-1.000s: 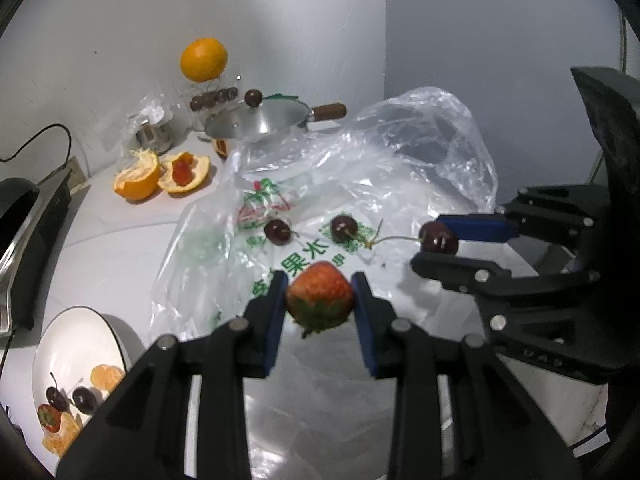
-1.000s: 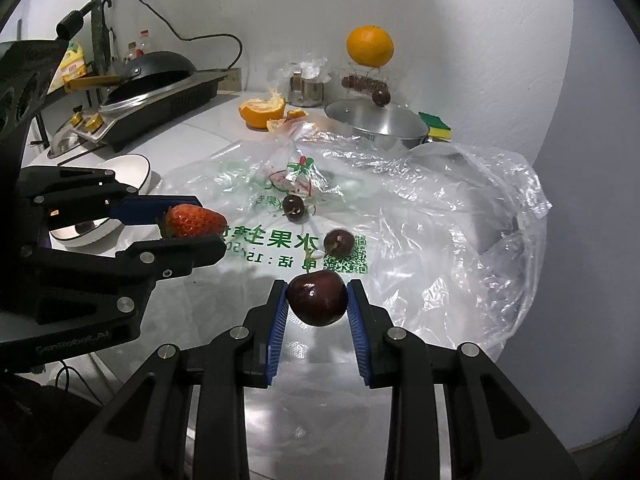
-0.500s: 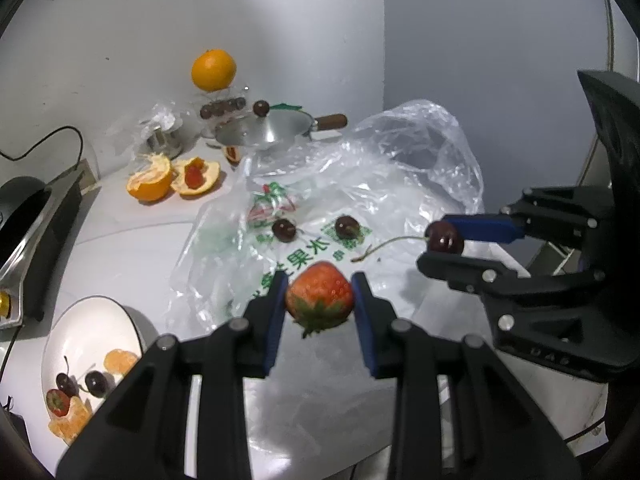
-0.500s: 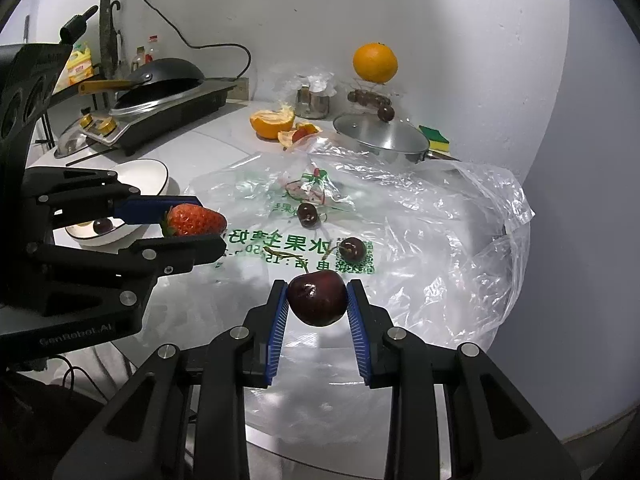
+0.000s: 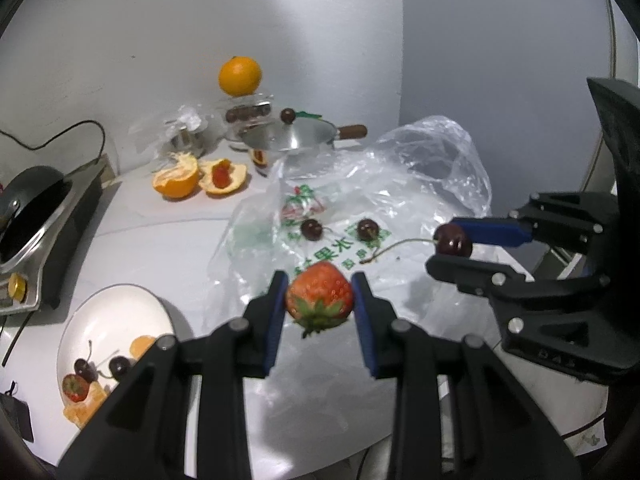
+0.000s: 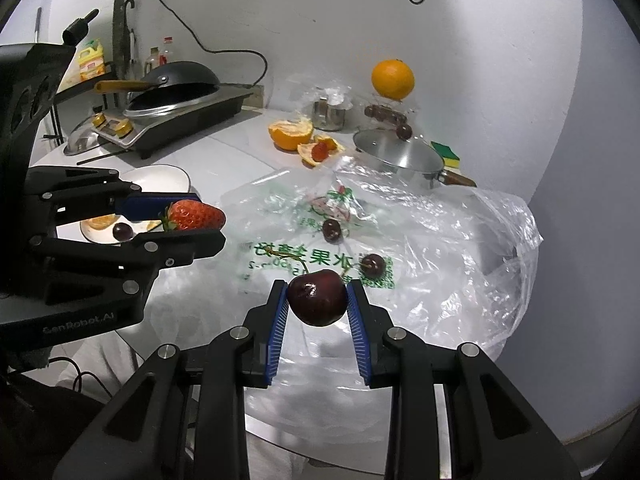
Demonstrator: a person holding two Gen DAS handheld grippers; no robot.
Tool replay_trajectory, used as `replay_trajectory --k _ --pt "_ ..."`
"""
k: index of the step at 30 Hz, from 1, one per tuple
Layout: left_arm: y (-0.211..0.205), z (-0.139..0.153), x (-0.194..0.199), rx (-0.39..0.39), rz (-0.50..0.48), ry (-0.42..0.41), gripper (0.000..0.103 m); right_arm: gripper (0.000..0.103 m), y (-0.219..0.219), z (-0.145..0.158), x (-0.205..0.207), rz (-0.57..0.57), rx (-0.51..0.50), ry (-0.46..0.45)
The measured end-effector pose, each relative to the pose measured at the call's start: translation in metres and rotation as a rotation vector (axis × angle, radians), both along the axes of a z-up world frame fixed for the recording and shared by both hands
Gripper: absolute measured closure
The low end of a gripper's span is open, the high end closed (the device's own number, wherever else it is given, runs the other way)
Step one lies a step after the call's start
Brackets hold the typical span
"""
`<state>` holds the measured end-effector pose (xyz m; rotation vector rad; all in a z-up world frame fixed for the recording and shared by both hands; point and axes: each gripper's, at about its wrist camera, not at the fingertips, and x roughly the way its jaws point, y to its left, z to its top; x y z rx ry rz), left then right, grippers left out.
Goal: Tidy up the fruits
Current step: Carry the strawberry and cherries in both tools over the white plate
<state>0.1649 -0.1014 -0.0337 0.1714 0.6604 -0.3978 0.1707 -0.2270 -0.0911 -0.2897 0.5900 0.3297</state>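
My left gripper (image 5: 320, 300) is shut on a red strawberry (image 5: 319, 298), held above the clear plastic bag (image 5: 400, 200). That strawberry (image 6: 196, 215) also shows at the left of the right wrist view. My right gripper (image 6: 317, 298) is shut on a dark cherry (image 6: 317, 297) with a long stem; the same cherry (image 5: 453, 241) appears at the right of the left wrist view. Two more cherries (image 5: 311, 229) (image 5: 368, 229) lie on the bag. A white plate (image 5: 104, 312) at lower left holds cherries, a strawberry and orange segments.
A peeled orange (image 5: 176, 176) and its peel lie behind the bag. A whole orange (image 5: 240, 76) sits on a glass container by the wall. A steel pot with lid (image 5: 292, 140) and a cooktop with a black pan (image 6: 176, 80) stand at the back.
Both grippers have drawn back and risen a little with their fruit, so the bag and the back wall items look farther off and more of the plate shows. Grips unchanged.
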Motion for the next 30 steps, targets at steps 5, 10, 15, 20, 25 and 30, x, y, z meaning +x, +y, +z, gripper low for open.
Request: replay_trajectory --k 5,10,15,20,25,30 --pt "0.018 0.003 -0.004 -0.007 0.023 -0.011 0.070 0.071 0.014 0.003 -0.002 0.018 -0.008 -0.007" --pt "0.036 0.004 -0.007 -0.020 0.056 -0.016 0.070 0.071 0.027 0.005 0.000 0.024 -0.012 -0.011" --pt "0.054 0.006 -0.008 -0.029 0.092 -0.027 0.070 0.071 0.040 0.006 0.002 0.034 -0.018 -0.014" --pt "0.071 0.007 -0.009 -0.038 0.122 -0.033 0.070 0.071 0.057 0.007 0.005 0.049 -0.026 -0.016" --pt "0.088 0.006 -0.010 -0.051 0.146 -0.035 0.070 0.071 0.072 0.007 0.007 0.064 -0.033 -0.016" --pt "0.106 0.006 -0.013 -0.066 0.169 -0.039 0.070 0.071 0.087 0.007 0.007 0.078 -0.044 -0.017"
